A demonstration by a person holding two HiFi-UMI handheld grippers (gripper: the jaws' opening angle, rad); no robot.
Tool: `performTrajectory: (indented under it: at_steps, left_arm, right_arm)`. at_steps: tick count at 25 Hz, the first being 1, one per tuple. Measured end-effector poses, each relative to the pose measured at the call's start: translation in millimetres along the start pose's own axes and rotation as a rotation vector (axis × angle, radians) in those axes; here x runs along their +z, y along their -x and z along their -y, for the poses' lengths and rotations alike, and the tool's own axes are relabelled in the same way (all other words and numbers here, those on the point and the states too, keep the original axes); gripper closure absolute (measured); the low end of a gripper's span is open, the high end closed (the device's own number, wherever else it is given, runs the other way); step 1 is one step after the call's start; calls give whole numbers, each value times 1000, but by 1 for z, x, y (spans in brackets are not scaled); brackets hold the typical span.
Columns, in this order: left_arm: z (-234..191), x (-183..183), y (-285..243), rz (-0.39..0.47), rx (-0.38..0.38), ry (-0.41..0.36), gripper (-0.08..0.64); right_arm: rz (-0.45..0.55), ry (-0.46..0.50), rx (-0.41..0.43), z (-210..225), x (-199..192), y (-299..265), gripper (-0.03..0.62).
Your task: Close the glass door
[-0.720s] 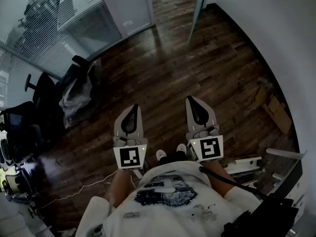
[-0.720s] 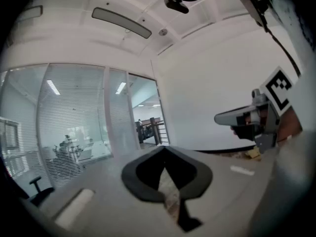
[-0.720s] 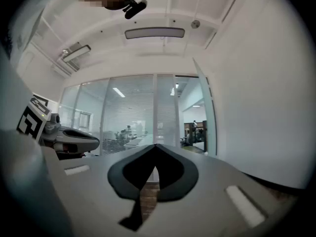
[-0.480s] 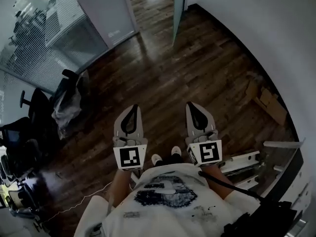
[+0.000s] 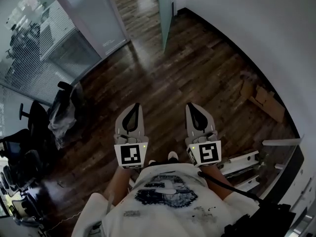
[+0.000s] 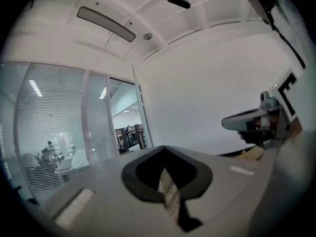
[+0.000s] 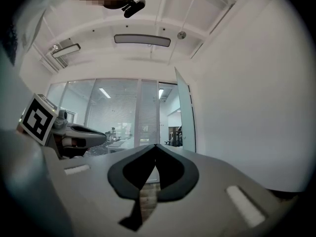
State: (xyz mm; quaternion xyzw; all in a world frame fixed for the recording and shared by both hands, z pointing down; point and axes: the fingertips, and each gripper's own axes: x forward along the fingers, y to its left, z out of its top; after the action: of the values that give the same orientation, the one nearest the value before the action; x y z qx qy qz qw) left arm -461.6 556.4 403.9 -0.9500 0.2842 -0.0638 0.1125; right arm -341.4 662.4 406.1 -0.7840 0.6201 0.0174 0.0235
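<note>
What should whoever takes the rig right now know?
Left gripper: shut, empty, held level in front of the body.
Right gripper: shut, empty, level beside it.
Glass door: open, edge-on by the white wall, well ahead across the wood floor; neither gripper touches it.
Done: nothing on the door yet.
Left: walk up to the door and push it shut.

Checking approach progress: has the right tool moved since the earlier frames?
Yes: the right tool has come closer to the open glass door ahead.
</note>
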Motion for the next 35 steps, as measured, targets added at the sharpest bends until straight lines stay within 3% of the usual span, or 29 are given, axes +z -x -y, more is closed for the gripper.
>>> performTrajectory:
  at_steps: [8, 15, 24, 35]
  left_arm:
    - [16, -1, -15, -17, -14, 8, 558]
    - [-4, -20, -58, -11, -26, 16, 558]
    - [-37, -20, -165, -20, -87, 36, 558]
    - [-102, -38, -279, -20, -98, 22, 557]
  right_arm:
    - [-21, -29, -13, 30, -15, -2, 586]
    - [-51, -48, -52, 52, -31, -35, 586]
    - [-73, -35, -80, 92, -37, -130, 586]
    - [-79, -37, -96, 124, -39, -263, 586]
